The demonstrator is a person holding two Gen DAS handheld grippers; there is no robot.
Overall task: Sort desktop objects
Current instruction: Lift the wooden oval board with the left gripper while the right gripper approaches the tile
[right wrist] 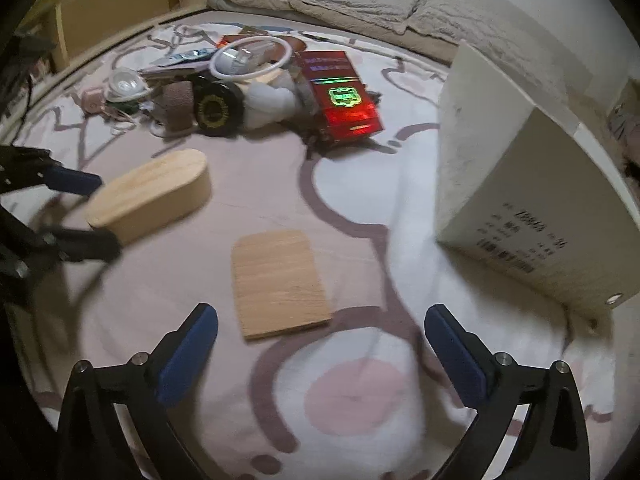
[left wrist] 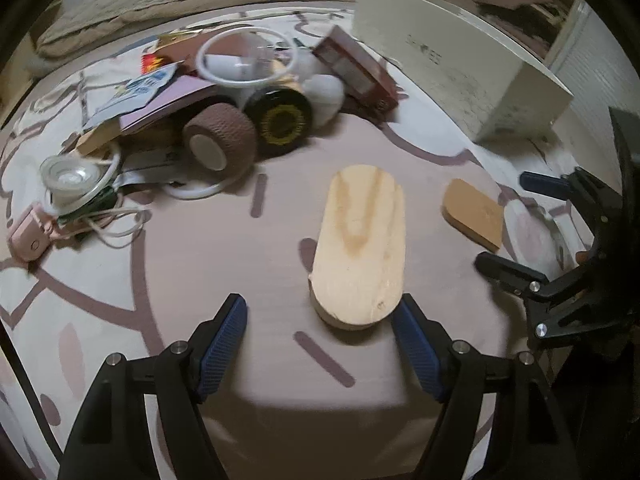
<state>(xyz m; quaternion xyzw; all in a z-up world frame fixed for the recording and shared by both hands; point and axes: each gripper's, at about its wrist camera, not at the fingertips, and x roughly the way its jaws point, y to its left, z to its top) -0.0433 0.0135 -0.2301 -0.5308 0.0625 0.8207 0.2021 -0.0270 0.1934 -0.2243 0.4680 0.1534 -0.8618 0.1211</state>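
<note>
Down on the patterned bedsheet (left wrist: 100,280), both grippers stand released with nothing clamped. Left gripper (left wrist: 320,324) has its blue pads spread: the oval wooden block (left wrist: 360,240) lies flat with its near end between them, close against the right-hand pad, though the blur makes it hard to say whether that pad touches the wood. Right gripper (right wrist: 320,332) is spread wide over the sheet, and the flat tan wooden tile (right wrist: 280,284) lies just ahead of its fingertips, clear of both pads. From the left wrist view the tile (left wrist: 474,214) sits just right of the oval block, apart from it, with the right gripper (left wrist: 504,220) beside it. Farther back is a loose heap: a brown knitted cup (left wrist: 220,140) on its side, a black round tin (left wrist: 280,118) leaning beside it, a white ring (left wrist: 248,60), a red box (right wrist: 340,96), a clear lid (left wrist: 68,176), a small pink device (left wrist: 30,236) and white cord. A large off-white box (right wrist: 520,184) stands on the right, well apart from the heap, and a beige quilt (right wrist: 360,0) lies along the far edge.
</note>
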